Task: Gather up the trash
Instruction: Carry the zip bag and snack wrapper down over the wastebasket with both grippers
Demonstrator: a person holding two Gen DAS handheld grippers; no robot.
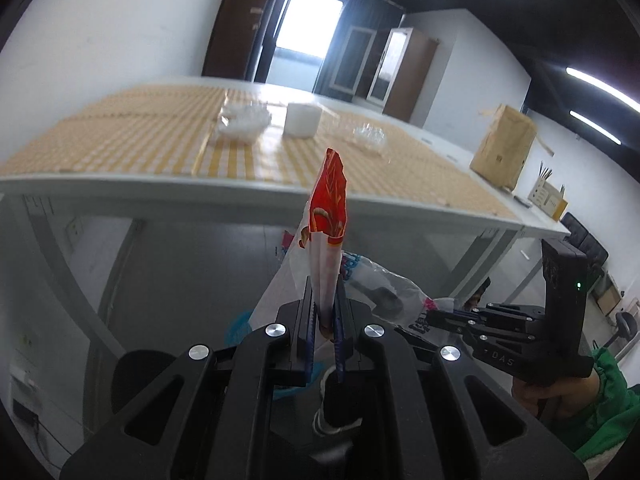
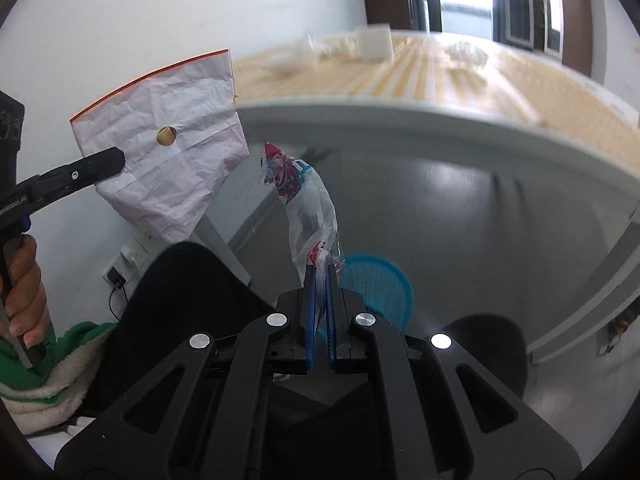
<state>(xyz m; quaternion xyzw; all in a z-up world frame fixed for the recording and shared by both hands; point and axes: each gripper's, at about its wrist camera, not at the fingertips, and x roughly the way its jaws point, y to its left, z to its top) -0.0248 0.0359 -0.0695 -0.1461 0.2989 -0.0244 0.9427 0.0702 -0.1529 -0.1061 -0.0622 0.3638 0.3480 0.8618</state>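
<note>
Long white-edged table with a yellow-and-white checked top (image 1: 140, 132), seen from below its front edge, carrying leftovers well back from both hands: a white cylindrical tub (image 1: 303, 119), a crumpled white plastic heap (image 1: 242, 122) and a clear crinkled plastic container (image 1: 370, 135), all soft with blur. Tall brown cardboard box (image 1: 503, 146) at the table's right end. Round blue slatted plastic bin (image 2: 378, 292) on the grey floor below, partly masked by the gripper bodies.

Left gripper (image 1: 324, 304) clamped on a flat foil snack wrapper, red-printed on one face and white on the other (image 1: 330, 208), standing upright from the jaws; same wrapper broad and creased in the right wrist view (image 2: 168, 144). Right gripper (image 2: 319, 280) clamped on a clear crumpled plastic bag with red and blue print (image 2: 310, 204), likewise pointing up.

Likely step: carrying two collected pieces down toward the bin, release not yet made. Next move calls for bringing each wrapper over the bin's mouth before parting the jaws, one at a time, since light film may drift or cling to the blue pads.

Hard to tell: bin contents, how far the wrappers stand above the rim, and what exactly remains on the table. Left hand (image 2: 24, 292) and green sleeve (image 2: 60, 344) cut off at the frame edge.
</note>
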